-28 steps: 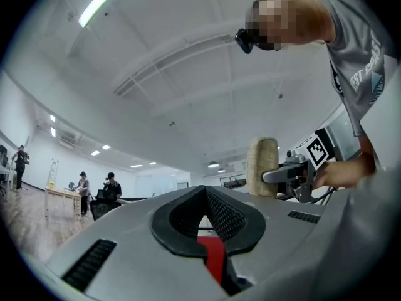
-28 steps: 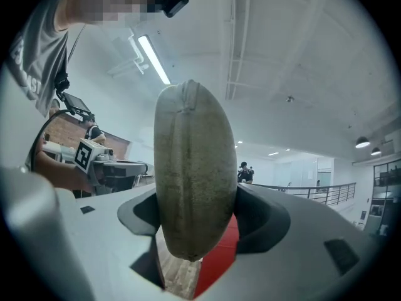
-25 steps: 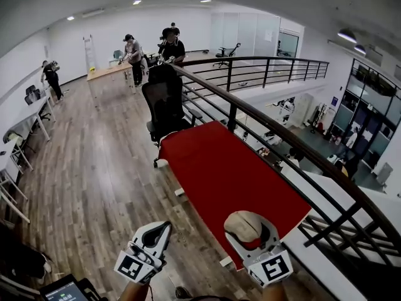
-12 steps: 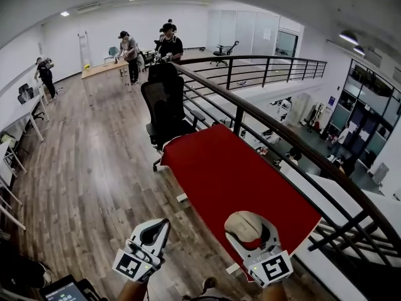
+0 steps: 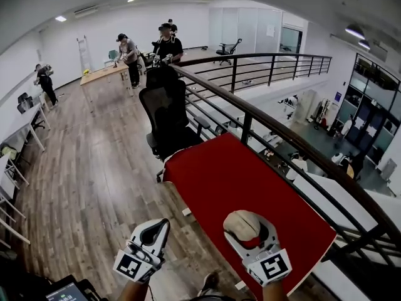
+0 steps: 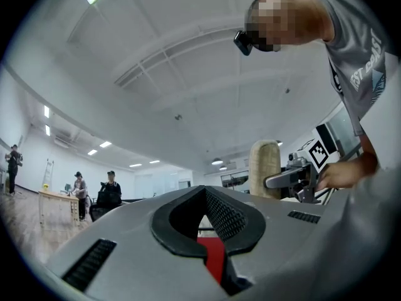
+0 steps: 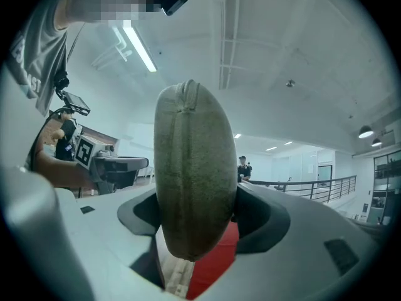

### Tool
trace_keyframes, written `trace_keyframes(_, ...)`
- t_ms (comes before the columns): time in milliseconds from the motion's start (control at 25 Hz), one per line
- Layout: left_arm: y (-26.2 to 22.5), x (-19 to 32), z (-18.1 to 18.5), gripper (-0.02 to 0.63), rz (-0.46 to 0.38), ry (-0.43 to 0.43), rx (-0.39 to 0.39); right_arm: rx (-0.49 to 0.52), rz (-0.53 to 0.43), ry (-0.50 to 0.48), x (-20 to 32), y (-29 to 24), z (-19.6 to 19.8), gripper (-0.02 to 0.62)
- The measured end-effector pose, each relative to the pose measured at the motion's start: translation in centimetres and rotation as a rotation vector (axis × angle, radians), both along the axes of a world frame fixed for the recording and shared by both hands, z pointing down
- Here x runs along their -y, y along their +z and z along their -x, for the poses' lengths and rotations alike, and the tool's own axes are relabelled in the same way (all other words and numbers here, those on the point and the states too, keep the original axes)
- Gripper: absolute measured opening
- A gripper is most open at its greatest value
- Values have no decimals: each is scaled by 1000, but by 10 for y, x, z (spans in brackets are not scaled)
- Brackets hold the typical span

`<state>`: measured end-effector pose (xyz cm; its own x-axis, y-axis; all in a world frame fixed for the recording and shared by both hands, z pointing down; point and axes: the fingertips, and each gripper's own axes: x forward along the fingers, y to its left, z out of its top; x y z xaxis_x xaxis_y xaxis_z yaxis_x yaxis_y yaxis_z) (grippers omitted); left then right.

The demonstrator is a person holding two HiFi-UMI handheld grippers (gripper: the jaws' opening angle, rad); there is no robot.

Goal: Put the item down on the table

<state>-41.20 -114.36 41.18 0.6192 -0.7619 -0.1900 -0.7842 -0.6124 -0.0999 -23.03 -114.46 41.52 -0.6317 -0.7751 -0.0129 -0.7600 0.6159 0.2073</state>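
In the head view the right gripper [image 5: 248, 229] is clamped on a tan oval item [image 5: 243, 221], held over the near end of the red table [image 5: 232, 168]; the item's lower half is hidden inside the jaws, and how far it sits above the cloth cannot be told there. The left gripper [image 5: 161, 226] hangs just off the table's left edge over the wooden floor [image 5: 88, 162], its jaws pressed together with nothing between them; both forearms are cut off by the bottom edge. A black office chair [image 5: 168, 111] stands at the table's far end beside a dark railing [image 5: 269, 121], and several people [image 5: 166, 42] stand at a distant desk, too small to make out. The left gripper view confirms its jaws meeting around an empty teardrop gap, with only a sliver of red visible below them and the item seen upright to the right. In the right gripper view the item fills the middle, seam facing the camera, pinched at both sides; its bottom end blocks most of the table, and white ceiling with strip lights lies behind
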Motion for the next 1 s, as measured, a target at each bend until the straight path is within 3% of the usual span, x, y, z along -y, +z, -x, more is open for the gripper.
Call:
trace_keyframes(240,-8,107,-27,0,7,0,-3,5,31,-14,104,-4,-23,282)
trace_keyframes(480,6,186,-28,0,22,-2,-14,8,30,-30,182,3,-16,282)
trace_keyframes(800,9,280,-37,0,40,61,-16,7,48,7,269,6,-15,282)
trace_keyframes(1000,46,362,-52,0,72,126,-29,-20,83,59,337,34,-22,282)
